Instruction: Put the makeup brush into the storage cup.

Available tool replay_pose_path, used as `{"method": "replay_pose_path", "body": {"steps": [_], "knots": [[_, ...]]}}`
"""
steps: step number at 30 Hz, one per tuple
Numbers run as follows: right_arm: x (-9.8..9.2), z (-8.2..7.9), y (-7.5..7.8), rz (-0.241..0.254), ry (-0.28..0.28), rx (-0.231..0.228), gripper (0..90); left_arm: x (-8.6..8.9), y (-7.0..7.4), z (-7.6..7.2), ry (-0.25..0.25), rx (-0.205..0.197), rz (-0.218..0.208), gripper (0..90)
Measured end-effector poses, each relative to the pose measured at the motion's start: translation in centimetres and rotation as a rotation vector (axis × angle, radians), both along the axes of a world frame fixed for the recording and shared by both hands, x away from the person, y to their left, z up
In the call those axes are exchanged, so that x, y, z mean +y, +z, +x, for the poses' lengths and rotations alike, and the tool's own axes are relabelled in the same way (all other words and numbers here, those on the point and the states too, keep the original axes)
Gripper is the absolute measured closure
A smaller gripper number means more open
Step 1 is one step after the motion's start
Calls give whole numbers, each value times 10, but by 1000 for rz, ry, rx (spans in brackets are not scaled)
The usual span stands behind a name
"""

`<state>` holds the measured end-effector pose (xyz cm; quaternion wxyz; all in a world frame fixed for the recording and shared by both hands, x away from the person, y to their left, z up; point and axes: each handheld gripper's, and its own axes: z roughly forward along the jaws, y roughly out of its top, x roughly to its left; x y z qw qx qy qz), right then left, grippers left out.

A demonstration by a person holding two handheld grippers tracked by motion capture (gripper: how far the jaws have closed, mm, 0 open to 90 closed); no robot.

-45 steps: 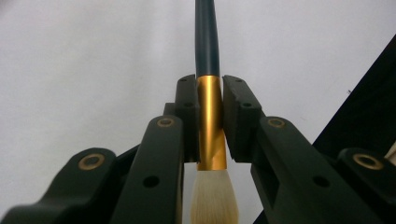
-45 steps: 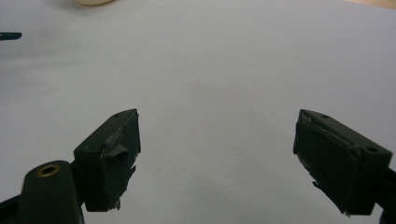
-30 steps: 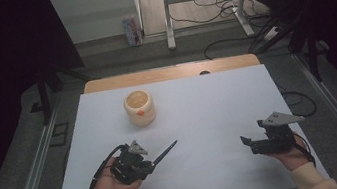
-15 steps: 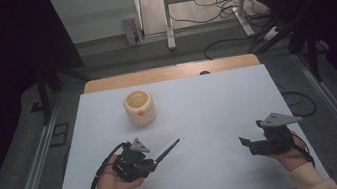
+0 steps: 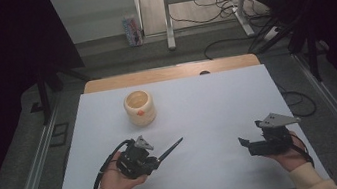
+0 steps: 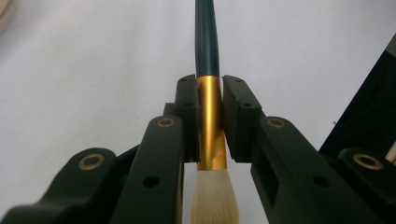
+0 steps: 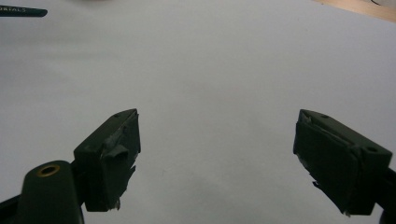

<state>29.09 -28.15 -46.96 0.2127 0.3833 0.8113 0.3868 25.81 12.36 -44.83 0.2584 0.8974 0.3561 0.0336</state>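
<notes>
My left gripper (image 5: 156, 159) lies near the front left of the white sheet (image 5: 208, 103), shut on a paintbrush (image 5: 169, 150). In the left gripper view its pads (image 6: 237, 112) clamp the brush's gold ferrule (image 6: 208, 126); the dark handle points away from the jaws and the pale bristles point back toward the camera. My right gripper (image 5: 243, 143) rests in a hand at the front right, open, with nothing between its jaws (image 7: 217, 135). A small cream cup (image 5: 139, 108) with an orange mark stands on the sheet beyond the left gripper, apart from the brush.
The white sheet covers most of a wooden table (image 5: 168, 73) whose bare edge shows at the back. The tip of the brush handle (image 7: 23, 11) reaches into the right gripper view's top left. Metal rails run along both sides, and cables lie on the floor behind.
</notes>
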Motion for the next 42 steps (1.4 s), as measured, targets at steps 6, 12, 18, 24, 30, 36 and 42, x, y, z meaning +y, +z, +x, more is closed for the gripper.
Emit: {"method": "replay_pose_path", "body": {"steps": [6, 12, 18, 24, 30, 36, 42], "knots": [[1, 0, 0, -6, 4, -3, 150, -4, 0, 2, -8, -1, 1, 780], [2, -1, 0, -14, 8, -7, 150, -8, 0, 4, -14, 1, -1, 780], [3, -1, -1, -23, 13, -11, 150, -11, 1, 7, -18, -4, -7, 780], [7, -2, -1, -19, 26, -11, 150, -14, 2, 9, -22, -4, -11, 780], [12, -4, 0, -24, 45, -15, 149, -18, 2, 11, -28, -5, -14, 780], [17, -4, -1, -29, 56, -13, 149, -21, 1, 13, -36, -6, -13, 780], [19, -4, -2, -37, 66, -14, 149, -22, 0, 15, -38, -8, -16, 780]]}}
